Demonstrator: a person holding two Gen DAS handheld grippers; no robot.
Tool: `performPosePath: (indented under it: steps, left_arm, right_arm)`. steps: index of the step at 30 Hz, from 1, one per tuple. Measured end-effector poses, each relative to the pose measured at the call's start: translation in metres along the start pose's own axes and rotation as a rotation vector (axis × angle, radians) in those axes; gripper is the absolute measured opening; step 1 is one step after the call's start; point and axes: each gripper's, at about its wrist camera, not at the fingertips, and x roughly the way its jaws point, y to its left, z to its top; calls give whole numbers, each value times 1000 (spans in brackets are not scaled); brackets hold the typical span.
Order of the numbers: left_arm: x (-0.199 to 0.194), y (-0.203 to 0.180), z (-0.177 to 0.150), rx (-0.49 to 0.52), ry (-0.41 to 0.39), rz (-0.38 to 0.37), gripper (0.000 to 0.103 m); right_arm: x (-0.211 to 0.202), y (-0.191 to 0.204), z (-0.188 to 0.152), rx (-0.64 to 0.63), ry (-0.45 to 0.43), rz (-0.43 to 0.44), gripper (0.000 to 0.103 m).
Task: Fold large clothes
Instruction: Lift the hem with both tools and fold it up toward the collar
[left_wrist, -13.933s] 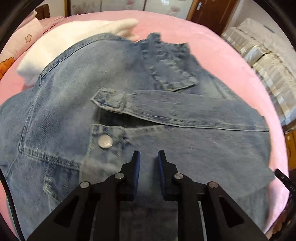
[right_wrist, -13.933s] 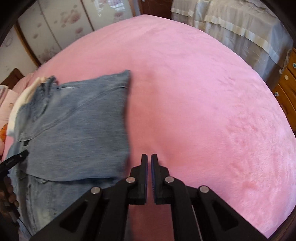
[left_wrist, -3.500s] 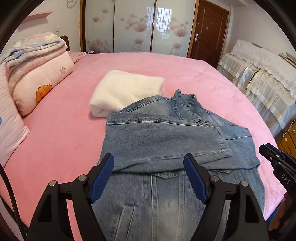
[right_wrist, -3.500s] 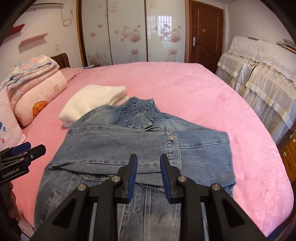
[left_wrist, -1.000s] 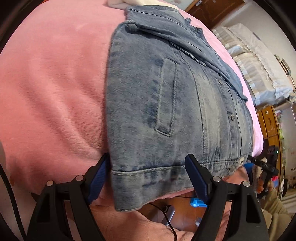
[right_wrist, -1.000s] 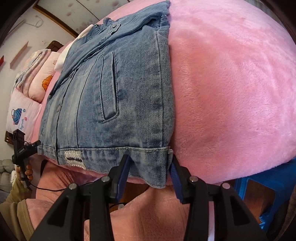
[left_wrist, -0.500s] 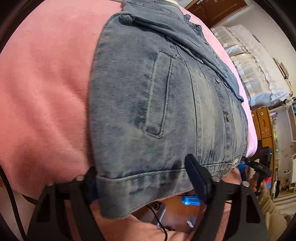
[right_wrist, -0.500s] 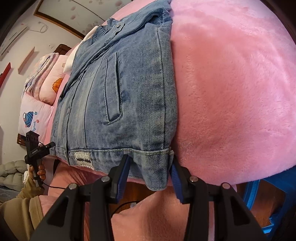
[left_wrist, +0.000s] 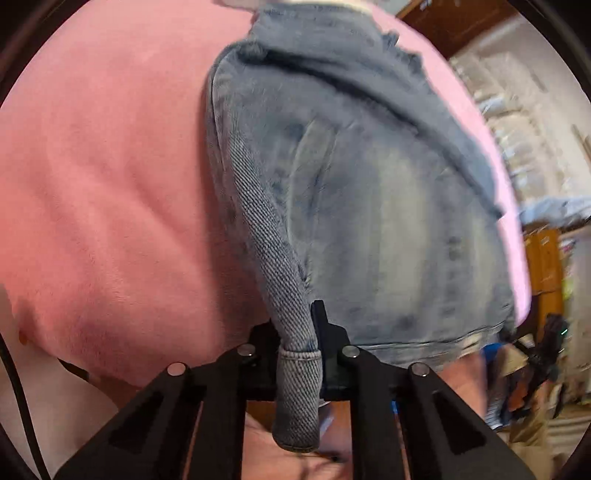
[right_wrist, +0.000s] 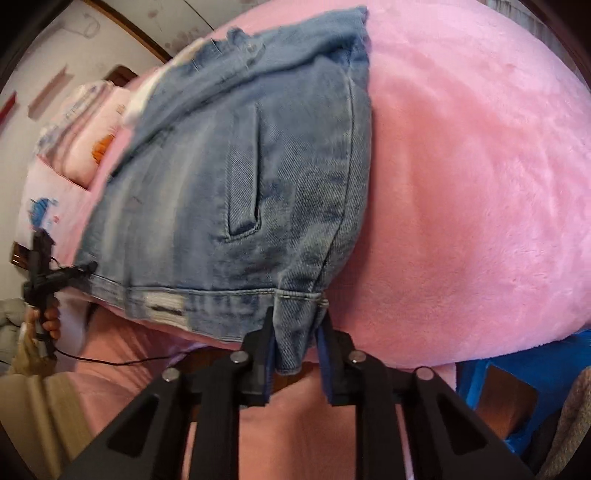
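Note:
A blue denim jacket (left_wrist: 369, 203) lies folded on the pink bed (left_wrist: 110, 184), its hem at the near edge. My left gripper (left_wrist: 297, 332) is closing its jaws on the left hem corner, and the bunched denim fills the gap between the pads. In the right wrist view the jacket (right_wrist: 258, 166) shows its side pocket. There my right gripper (right_wrist: 295, 339) is also closing, and the right hem corner is pinched between its fingers. Both corners are raised a little off the bed edge.
The pink bed (right_wrist: 480, 184) stretches wide to the right of the jacket. Pillows (right_wrist: 85, 125) and a white folded garment (right_wrist: 140, 99) lie at the far left. A blue stool (right_wrist: 517, 369) stands below the bed edge, and a wooden cabinet (left_wrist: 546, 258) is at the right.
Both grippers stood open around the hem corners; now both have closed on the denim and lifted the hem slightly off the bed edge.

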Motion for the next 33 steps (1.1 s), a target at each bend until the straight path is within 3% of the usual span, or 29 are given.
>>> performPosePath:
  steps: [7, 12, 15, 18, 21, 24, 26, 28, 31, 33]
  left_arm:
    - [-56, -27, 34, -98, -139, -185, 10]
    - [-93, -43, 103, -178, -278, -254, 10]
    - [-104, -49, 166, -200, -347, -256, 10]
    - [-89, -59, 234, -222, -375, -230, 11]
    - [-52, -63, 300, -233, -344, -180, 15]
    - [-4, -58, 345, -278, -274, -87, 33]
    - [22, -49, 359, -323, -222, -51, 33]
    - [33, -45, 366, -323, -207, -49, 40]
    - [31, -39, 371, -288, -227, -62, 52]
    - [25, -34, 372, -261, -261, -55, 58]
  right_arm:
    - [-62, 38, 41, -37, -197, 128, 10]
    - [-93, 54, 109, -27, -350, 160, 8]
    - [-104, 52, 172, 9, -429, 128, 8]
    - [-101, 44, 231, 53, -481, 109, 8]
    - [-77, 33, 301, 116, -518, 54, 8]
    - [-46, 11, 343, 217, -561, -80, 14]
    - [-19, -9, 365, 309, -509, -136, 18]
    - [8, -26, 372, 364, -438, -118, 20]
    - [32, -36, 369, 332, -373, -125, 20]
    - [47, -41, 362, 285, -333, -139, 26]
